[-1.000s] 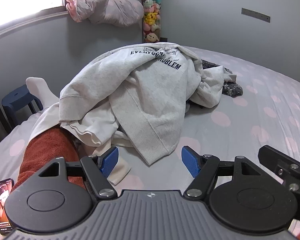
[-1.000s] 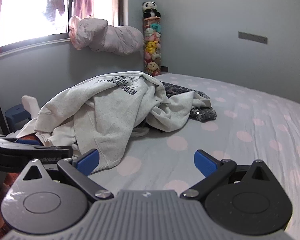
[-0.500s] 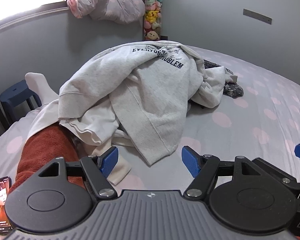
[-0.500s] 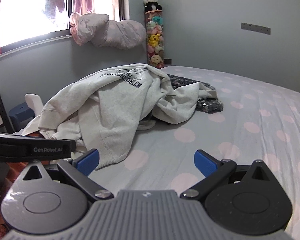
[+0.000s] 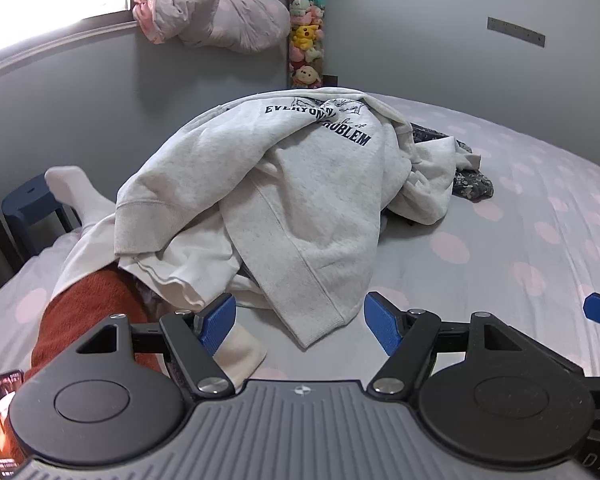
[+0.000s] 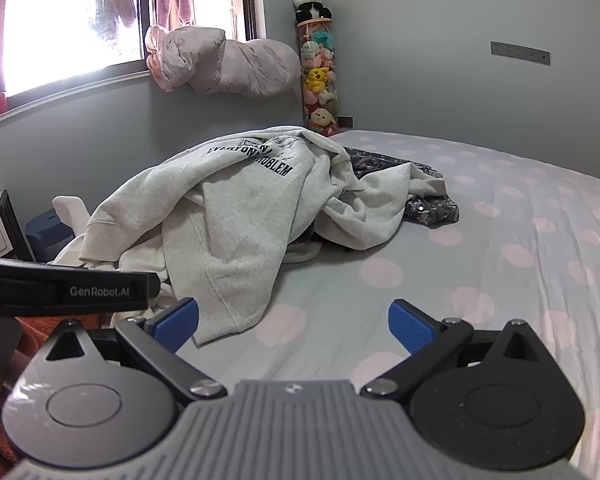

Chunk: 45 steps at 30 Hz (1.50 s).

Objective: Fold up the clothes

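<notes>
Clothes point(image 5: 284, 200) lie heaped on the polka-dot bedsheet point(image 5: 520, 240) ahead of both grippers. On top is a soft, heathered grey fleece sweatshirt point(image 6: 236, 216) with ribbed cuffs, printed in navy capitals; only "EVERYON" and "ROBLEM" can be read. A rust terry towel point(image 5: 88, 308) lies at its left. Left gripper point(image 5: 300, 318) and right gripper point(image 6: 294, 320) hold their 2 blue ridged pads apart, empty. A strap reads "GenRobot.AI" point(image 6: 99, 291).

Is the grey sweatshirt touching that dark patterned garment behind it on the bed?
Touching. The right wrist view shows a fold of the grey sweatshirt draped straight over the dark patterned garment, with no bedsheet showing between them.
</notes>
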Tool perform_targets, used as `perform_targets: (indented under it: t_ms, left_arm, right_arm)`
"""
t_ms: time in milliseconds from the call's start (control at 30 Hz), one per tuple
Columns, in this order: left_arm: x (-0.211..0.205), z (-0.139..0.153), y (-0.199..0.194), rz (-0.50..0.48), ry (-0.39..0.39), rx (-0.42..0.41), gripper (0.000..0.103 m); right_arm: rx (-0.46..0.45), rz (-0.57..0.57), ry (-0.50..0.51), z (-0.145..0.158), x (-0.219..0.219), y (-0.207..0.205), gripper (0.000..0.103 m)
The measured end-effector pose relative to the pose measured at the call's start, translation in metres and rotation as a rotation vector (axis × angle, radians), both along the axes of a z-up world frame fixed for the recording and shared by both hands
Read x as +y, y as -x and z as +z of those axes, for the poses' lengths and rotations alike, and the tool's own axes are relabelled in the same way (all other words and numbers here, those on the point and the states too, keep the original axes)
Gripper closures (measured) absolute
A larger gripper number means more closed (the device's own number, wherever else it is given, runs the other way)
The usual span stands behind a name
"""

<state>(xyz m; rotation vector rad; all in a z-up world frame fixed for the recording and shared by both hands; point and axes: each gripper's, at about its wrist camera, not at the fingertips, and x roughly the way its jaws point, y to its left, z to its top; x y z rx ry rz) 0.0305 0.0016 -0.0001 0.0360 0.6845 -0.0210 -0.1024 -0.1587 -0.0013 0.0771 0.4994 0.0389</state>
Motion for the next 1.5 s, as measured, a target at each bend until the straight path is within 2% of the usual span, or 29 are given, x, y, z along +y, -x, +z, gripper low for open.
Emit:
perform_targets:
  t_ms: [333,500,600,833,967,1067,1100,1133,1167,1233,1267,1300,1333,1500]
  left_arm:
    - [-0.001,-0.014,-0.031,-0.017,-0.028,0.057,0.033]
    - [0.008,-0.022,-0.056,-0.012,-0.035,0.065,0.033]
    - [0.022,-0.031,-0.078,0.053,-0.061,0.087,0.033]
    - [0.061,-0.049,-0.128,0.17,-0.094,0.085,0.033]
    - [0.073,-0.067,-0.141,0.244,-0.144,0.065,0.033]
    - [0.078,-0.084,-0.142,0.249,-0.133,0.102,0.033]
    - [0.078,-0.089,-0.142,0.239,-0.126,0.116,0.033]
    - [0.078,-0.09,-0.142,0.235,-0.133,0.118,0.033]
    - [0.076,-0.091,-0.142,0.229,-0.142,0.114,0.033]
    - [0.075,-0.09,-0.14,0.22,-0.135,0.105,0.033]
    - [0.075,-0.09,-0.139,0.216,-0.132,0.101,0.033]
    - [0.075,-0.09,-0.138,0.212,-0.128,0.097,0.033]
    - [0.074,-0.09,-0.137,0.207,-0.125,0.093,0.033]
    - [0.07,-0.084,-0.124,0.185,-0.104,0.056,0.033]
  right_arm:
    - [0.032,0.019,-0.021,-0.008,-0.003,-0.034,0.001]
    - [0.042,0.054,0.011,-0.015,0.002,-0.063,0.004]
    - [0.066,0.082,0.01,-0.025,0.009,-0.087,0.009]
    - [0.132,0.145,-0.001,-0.054,0.029,-0.145,0.009]
    - [0.172,0.163,-0.014,-0.074,0.038,-0.179,0.009]
    - [0.194,0.182,-0.007,-0.087,0.044,-0.202,0.01]
    - [0.199,0.189,-0.003,-0.09,0.046,-0.209,0.013]
    - [0.205,0.196,0.0,-0.092,0.048,-0.214,0.027]
    - [0.214,0.205,-0.002,-0.094,0.05,-0.219,0.036]
    - [0.211,0.212,0.001,-0.094,0.05,-0.221,0.06]
    - [0.208,0.215,0.003,-0.093,0.05,-0.222,0.066]
    - [0.205,0.219,0.005,-0.093,0.05,-0.222,0.092]
    - [0.187,0.214,0.005,-0.089,0.047,-0.22,0.096]
    - [0.1,0.137,0.047,-0.062,0.02,-0.199,0.096]
